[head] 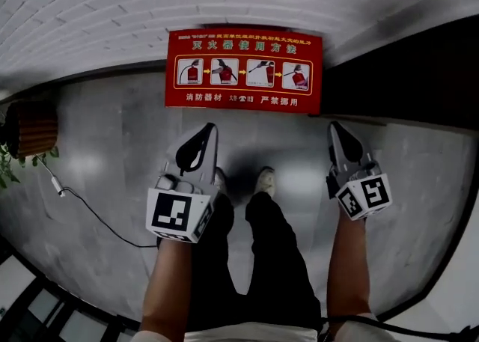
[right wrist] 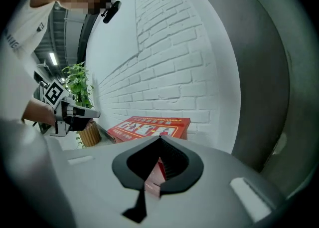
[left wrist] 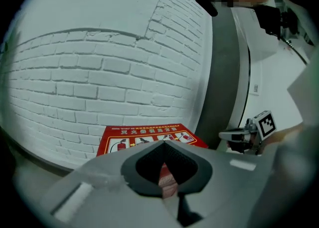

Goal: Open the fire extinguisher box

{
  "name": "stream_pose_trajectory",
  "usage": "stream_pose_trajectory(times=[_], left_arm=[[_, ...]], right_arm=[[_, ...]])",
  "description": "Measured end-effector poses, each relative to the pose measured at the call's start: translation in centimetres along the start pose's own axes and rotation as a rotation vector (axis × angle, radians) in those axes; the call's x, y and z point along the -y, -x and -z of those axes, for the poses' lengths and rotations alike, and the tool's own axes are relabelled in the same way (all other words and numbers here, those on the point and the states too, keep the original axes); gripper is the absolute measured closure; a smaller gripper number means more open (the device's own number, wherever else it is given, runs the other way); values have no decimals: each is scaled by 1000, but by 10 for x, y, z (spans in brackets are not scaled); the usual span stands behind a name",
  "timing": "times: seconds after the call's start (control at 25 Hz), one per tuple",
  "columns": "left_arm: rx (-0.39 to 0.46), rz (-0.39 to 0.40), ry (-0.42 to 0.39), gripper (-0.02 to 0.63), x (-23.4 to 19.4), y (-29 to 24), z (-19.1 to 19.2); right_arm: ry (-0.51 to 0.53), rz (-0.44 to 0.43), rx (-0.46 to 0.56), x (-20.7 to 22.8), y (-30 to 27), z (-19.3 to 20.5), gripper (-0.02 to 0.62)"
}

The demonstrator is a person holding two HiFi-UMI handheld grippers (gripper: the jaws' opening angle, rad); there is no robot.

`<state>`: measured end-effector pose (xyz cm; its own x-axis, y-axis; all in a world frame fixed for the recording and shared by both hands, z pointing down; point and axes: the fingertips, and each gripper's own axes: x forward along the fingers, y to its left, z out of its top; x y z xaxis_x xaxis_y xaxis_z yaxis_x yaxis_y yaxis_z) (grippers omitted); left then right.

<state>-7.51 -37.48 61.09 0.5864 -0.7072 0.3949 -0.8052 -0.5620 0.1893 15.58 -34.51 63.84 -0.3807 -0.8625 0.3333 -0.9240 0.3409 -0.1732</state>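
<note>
The red fire extinguisher box [head: 244,71] stands on the floor against the white brick wall, its lid down and printed with instruction pictures. Both grippers hover in front of it, short of touching it. My left gripper [head: 209,129] points toward the box's lower left part, jaws together and empty. My right gripper [head: 334,126] is off the box's lower right corner, shut with nothing in it. In the left gripper view the box [left wrist: 130,139] lies just beyond the joined jaw tips [left wrist: 163,142]. The right gripper view shows the box [right wrist: 149,125] ahead and left of its tips [right wrist: 160,137].
A wicker plant pot [head: 30,128] stands at the left, with a thin cable [head: 97,218] trailing over the grey stone floor. A dark wall panel [head: 408,78] runs to the right of the box. The person's legs and shoes [head: 263,180] are between the grippers.
</note>
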Motion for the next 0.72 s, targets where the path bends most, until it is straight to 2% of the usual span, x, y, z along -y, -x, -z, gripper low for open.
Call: stream_pose_trajectory(times=[0.12, 0.32, 0.44, 0.6, 0.72], left_arm=[[1, -9, 30, 601, -12, -10, 21], [5, -22, 14, 601, -34, -19, 43], [0, 1, -8, 601, -36, -22, 51], [-5, 20, 3, 601, -31, -24, 55], [-16, 29, 9, 601, -31, -22, 57]], right_arm=[[-2, 12, -5, 7, -12, 24, 589], [26, 23, 6, 15, -20, 42, 588], [42, 4, -4, 14, -25, 52, 550], [66, -27, -36, 9, -30, 62, 491], [52, -30, -30, 9, -37, 60, 491]])
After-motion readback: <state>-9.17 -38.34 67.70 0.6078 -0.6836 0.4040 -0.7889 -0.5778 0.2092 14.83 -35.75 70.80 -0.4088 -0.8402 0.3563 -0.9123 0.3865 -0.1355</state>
